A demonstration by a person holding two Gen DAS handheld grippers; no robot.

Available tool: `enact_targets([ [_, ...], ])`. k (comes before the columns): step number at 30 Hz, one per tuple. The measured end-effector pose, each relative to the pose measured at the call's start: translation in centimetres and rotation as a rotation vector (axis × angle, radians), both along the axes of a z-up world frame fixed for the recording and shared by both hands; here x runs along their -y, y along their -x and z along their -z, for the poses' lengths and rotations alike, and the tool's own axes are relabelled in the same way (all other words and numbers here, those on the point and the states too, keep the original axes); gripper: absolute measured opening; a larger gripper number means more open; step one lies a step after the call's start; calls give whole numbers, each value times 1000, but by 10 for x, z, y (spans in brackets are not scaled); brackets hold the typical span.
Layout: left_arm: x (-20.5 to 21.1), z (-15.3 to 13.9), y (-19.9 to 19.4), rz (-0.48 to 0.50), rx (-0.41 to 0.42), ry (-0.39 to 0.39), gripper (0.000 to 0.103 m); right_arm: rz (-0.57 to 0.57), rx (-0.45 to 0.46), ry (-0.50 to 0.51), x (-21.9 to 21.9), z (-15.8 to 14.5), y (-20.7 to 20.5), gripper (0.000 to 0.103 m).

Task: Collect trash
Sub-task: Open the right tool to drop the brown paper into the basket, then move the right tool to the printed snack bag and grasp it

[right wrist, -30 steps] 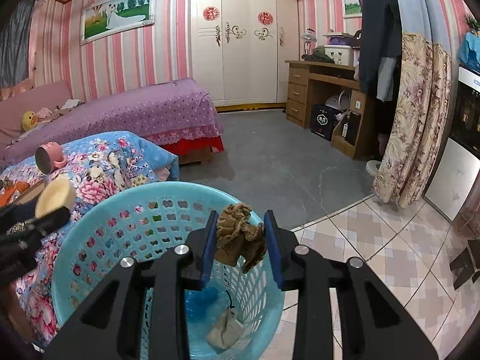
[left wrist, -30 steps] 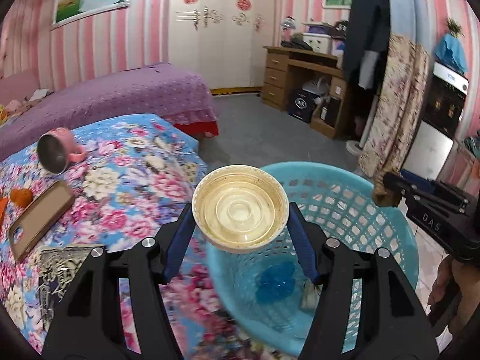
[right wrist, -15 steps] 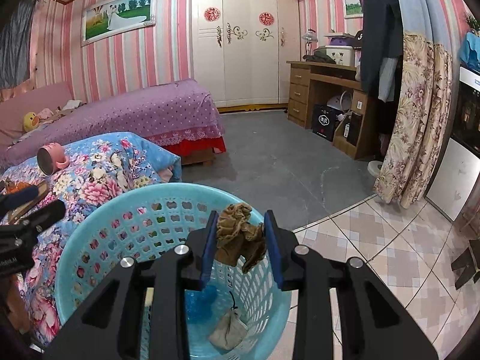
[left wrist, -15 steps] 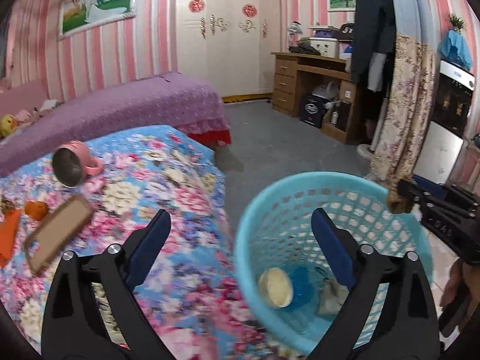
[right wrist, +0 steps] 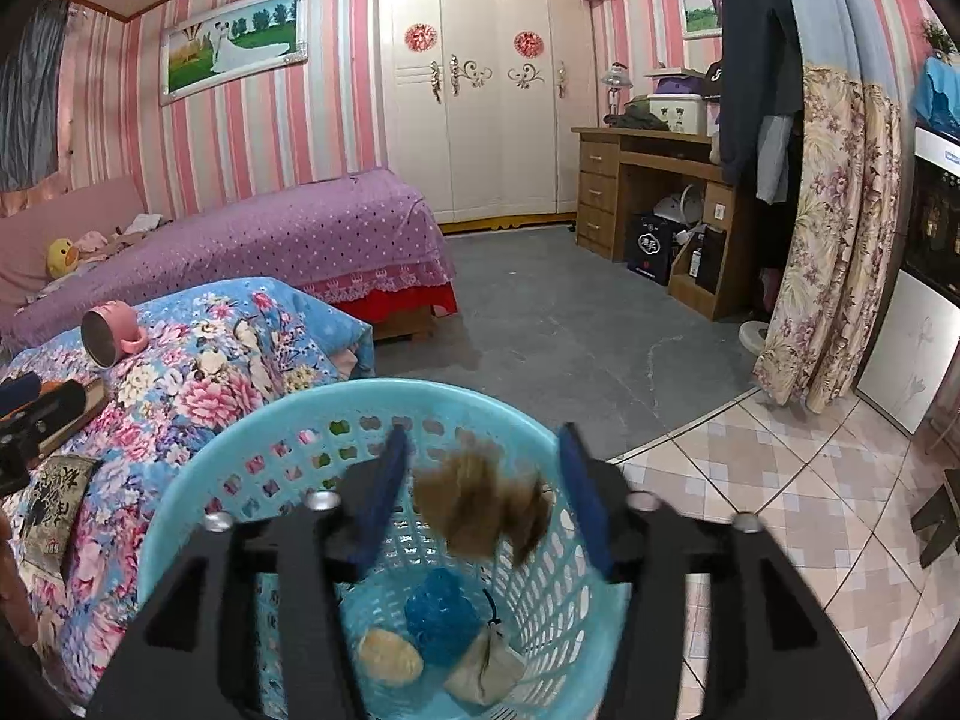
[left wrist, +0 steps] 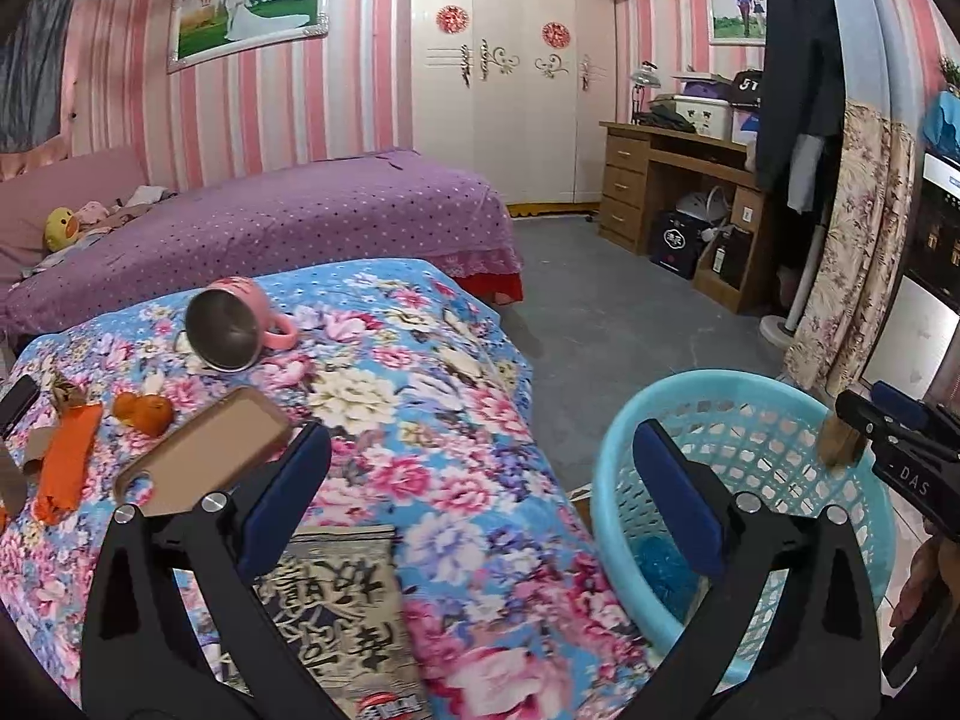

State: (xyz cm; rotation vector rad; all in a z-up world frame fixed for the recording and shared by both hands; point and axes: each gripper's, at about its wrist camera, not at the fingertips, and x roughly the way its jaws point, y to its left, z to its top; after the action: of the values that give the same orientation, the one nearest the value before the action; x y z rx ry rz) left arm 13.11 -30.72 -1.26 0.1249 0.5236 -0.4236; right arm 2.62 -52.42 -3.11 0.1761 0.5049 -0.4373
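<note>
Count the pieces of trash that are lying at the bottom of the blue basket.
3: a cream lid at the left, a blue crumpled ball in the middle, a beige bag at the right. The hand-held gripper may hide more.

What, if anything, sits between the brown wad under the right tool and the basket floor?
Nothing visible. The brown wad hangs free between the open right tool, over the basket. Below lie only a blue wad and a round lid.

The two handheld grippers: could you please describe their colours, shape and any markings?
The left gripper and the right gripper each have a black, angular plastic frame with silver round screws and two flat blue finger pads. White "DAS" lettering marks the right gripper's side, seen in the left wrist view. No cables or sleeves show.
</note>
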Motion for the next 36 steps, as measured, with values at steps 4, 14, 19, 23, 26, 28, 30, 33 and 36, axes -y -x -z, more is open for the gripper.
enact_targets([
  [4,-13,-1,2,-24,6,-5,97,26,9,12,-7,-3,1,91],
  [14,-65,-7,2,-89,9,-6,97,38,40,36,-34,-18,-6,98],
  [19,-99,-10,-1,-136,20,-15,97,-14,34,56,-63,-21,-23,98],
  [23,-130,-13,-5,-177,25,-20,97,-54,19,69,-89,-21,-39,98],
  [26,-153,-13,-8,-206,29,-25,97,-87,8,76,-108,-20,-51,98],
  [28,-169,-13,-10,-225,34,-29,97,-106,6,82,-123,-21,-58,98],
  [30,-184,-13,-13,-248,39,-30,97,-122,5,82,-135,-21,-64,98],
  [33,-208,-10,-16,-281,27,-14,97,-161,0,85,-159,-20,-74,98],
  [36,-231,-3,-20,-297,1,-2,97,-193,-12,97,-178,-17,-82,98],
])
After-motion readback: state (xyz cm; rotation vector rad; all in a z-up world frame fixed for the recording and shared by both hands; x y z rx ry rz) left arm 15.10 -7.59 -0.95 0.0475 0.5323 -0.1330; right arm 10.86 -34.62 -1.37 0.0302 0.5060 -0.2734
